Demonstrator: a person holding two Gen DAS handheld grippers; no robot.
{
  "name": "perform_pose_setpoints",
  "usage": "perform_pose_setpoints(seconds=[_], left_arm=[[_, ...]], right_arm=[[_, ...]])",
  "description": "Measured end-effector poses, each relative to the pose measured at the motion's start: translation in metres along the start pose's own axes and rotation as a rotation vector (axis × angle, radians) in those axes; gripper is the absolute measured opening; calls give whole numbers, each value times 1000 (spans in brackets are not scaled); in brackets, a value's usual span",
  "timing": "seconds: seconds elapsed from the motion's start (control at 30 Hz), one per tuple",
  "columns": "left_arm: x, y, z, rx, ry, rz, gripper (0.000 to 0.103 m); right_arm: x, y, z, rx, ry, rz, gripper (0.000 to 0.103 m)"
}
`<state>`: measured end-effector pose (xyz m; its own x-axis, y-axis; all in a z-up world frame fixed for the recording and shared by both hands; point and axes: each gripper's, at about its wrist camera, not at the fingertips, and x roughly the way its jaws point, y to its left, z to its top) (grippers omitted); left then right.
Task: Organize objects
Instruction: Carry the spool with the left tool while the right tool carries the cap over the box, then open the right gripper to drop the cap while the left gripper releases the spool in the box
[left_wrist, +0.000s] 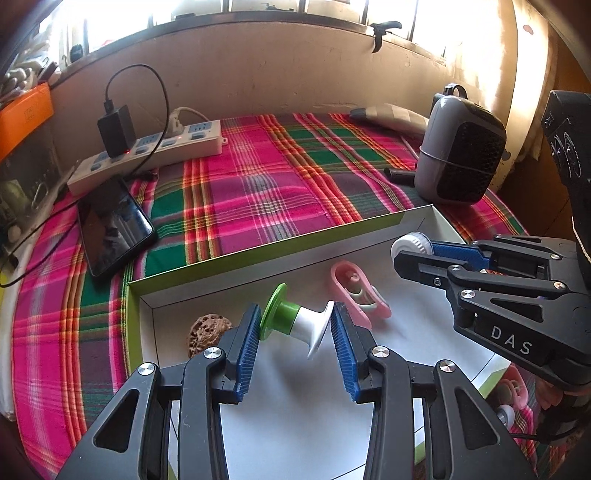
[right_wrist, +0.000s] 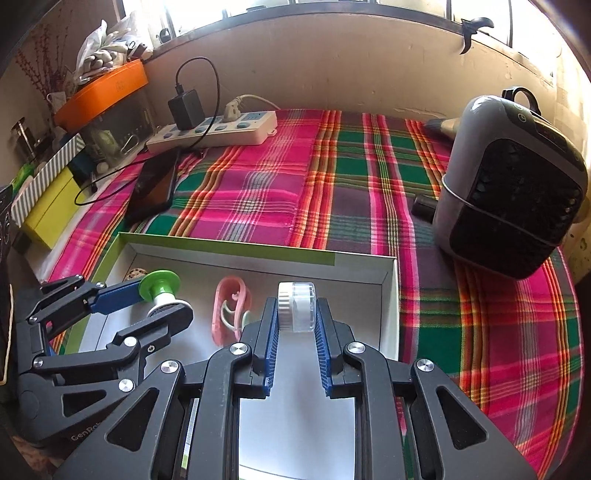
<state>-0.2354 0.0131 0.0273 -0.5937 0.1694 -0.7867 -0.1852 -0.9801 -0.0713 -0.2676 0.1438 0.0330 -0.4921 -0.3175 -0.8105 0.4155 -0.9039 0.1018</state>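
Note:
My left gripper (left_wrist: 295, 317) is shut on a green-and-white spool (left_wrist: 295, 322) and holds it over the white box (left_wrist: 258, 254) with green sides. My right gripper (right_wrist: 296, 308) is shut on a small clear jar with a white ribbed lid (right_wrist: 297, 306), also over the box. A pink clip (left_wrist: 360, 293) and a brown walnut (left_wrist: 207, 332) lie inside the box. In the right wrist view the left gripper (right_wrist: 162, 295) holds the spool (right_wrist: 160, 288) at the box's left, beside the pink clip (right_wrist: 231, 310). In the left wrist view the jar (left_wrist: 412, 245) shows in the right gripper.
The box rests on a plaid cloth (left_wrist: 258, 177). A phone (left_wrist: 112, 225), a power strip (left_wrist: 147, 155) with a black charger (left_wrist: 116, 129) lie at the left. A grey fan heater (right_wrist: 513, 184) stands at the right. An orange box (right_wrist: 103, 92) sits on the far left shelf.

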Motion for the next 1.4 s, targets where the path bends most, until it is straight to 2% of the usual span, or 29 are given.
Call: perform_pose_setpoints(seconds=[0.87, 1.13, 1.4], left_arm=[[11, 0, 2, 8, 11, 23, 37], [6, 1, 1, -2, 6, 22, 37], [-8, -1, -1, -1, -18, 29, 37]], right_arm=[[15, 0, 0, -6, 16, -21, 20], [13, 1, -1, -1, 6, -26, 40], [5, 2, -3, 13, -8, -35, 42]])
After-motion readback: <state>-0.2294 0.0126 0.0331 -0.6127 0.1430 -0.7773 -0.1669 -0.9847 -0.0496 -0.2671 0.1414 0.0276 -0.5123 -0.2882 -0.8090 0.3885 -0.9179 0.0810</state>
